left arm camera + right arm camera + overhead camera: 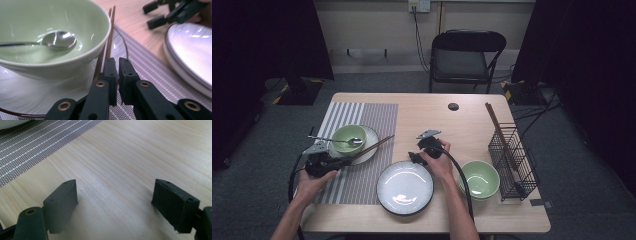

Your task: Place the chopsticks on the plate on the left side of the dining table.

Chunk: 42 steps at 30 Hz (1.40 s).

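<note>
A green bowl point(347, 134) point(50, 57) holding a metal spoon point(337, 140) point(60, 40) sits on a small white plate point(371, 145) point(25, 95) on the striped placemat point(362, 180). A pair of brown chopsticks point(377, 144) point(110, 32) leans on that plate's rim. My left gripper point(347, 161) point(118, 60) lies low beside the chopsticks' near end, its jaws almost together with nothing between them; the sticks pass behind the left jaw. My right gripper point(417, 150) point(113, 195) point(170, 12) stands open over bare wood at the far edge of the large white plate point(405, 187) point(190, 50).
A second green bowl point(479, 179) sits right of the large plate. A black wire rack point(512, 160) with chopsticks point(494, 125) stands at the table's right edge. A small black disc point(453, 106) lies at the back. A folding chair point(467, 55) stands beyond the table.
</note>
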Each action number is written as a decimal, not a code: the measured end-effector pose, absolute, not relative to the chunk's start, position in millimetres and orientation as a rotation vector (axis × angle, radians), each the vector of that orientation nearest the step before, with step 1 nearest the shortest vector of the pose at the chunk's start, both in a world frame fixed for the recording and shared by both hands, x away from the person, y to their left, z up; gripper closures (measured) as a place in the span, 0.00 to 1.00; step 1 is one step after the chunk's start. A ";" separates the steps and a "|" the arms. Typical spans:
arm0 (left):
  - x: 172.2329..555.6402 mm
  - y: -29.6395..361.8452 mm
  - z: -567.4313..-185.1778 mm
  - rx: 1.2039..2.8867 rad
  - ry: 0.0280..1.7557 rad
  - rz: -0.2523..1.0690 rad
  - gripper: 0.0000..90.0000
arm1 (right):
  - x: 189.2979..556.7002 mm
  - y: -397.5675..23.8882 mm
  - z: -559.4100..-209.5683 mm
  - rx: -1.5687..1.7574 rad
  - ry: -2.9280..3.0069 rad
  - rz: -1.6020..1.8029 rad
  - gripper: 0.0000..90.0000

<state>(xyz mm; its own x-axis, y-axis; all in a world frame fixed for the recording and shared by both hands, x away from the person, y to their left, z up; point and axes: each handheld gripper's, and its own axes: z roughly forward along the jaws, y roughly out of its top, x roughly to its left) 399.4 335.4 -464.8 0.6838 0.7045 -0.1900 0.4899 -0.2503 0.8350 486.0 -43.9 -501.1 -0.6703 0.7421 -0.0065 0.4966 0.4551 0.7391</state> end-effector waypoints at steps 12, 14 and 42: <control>401.0 356.1 -470.6 1.874 1.022 0.267 0.82 | 486.0 -44.0 -501.1 1.052 2.381 1.047 0.21; 401.3 353.9 -471.5 1.883 1.025 0.269 0.80 | 486.0 -43.9 -501.1 1.054 2.381 1.048 0.21; 404.0 353.0 -476.6 1.934 1.028 0.247 0.83 | 486.0 -44.0 -501.1 1.052 2.381 1.047 0.21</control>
<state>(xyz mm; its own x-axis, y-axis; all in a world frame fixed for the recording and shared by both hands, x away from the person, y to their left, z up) 404.0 353.0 -476.6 0.6338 0.7416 -0.2198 0.5611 -0.2453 0.7905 486.0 -44.0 -501.1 -0.6709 0.7415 -0.0077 0.4957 0.4562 0.7391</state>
